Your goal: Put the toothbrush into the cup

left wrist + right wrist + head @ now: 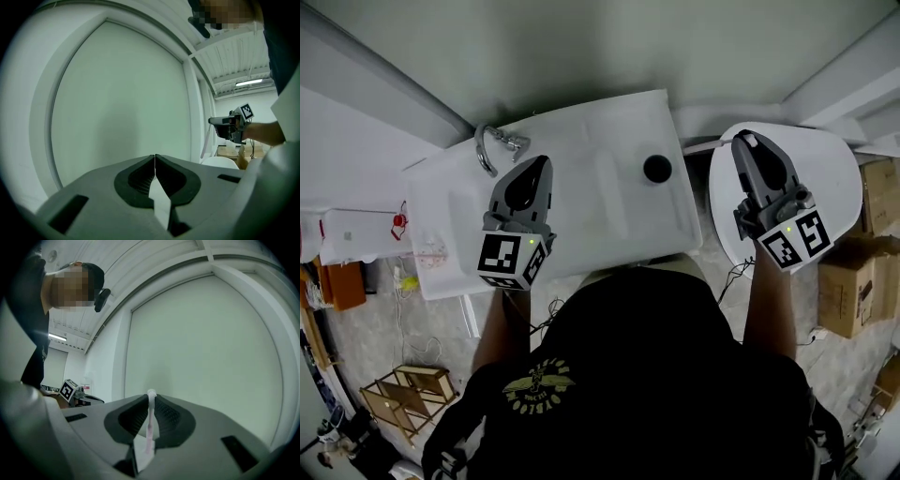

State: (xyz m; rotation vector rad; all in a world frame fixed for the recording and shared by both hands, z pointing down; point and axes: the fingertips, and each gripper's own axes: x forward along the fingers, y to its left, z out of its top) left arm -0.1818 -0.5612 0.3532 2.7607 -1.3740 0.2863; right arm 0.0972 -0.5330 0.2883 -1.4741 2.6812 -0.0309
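In the head view a small black cup [657,168] stands on the white washbasin top [609,131], right of the middle. A thin white and pink toothbrush [150,423] is clamped upright in my right gripper [151,395], with its end poking just past the fingertips. That right gripper [744,141] hangs over a round white surface [834,178], to the right of the cup. My left gripper [538,163] hovers over the basin with its jaws pressed together and nothing between them. Both gripper views face a plain pale wall.
A chrome tap [492,148] sits at the basin's far left corner. Cardboard boxes [853,281] are stacked at the right, and a small wooden rack [403,394] stands on the floor at lower left. A white appliance [356,234] sits left of the basin.
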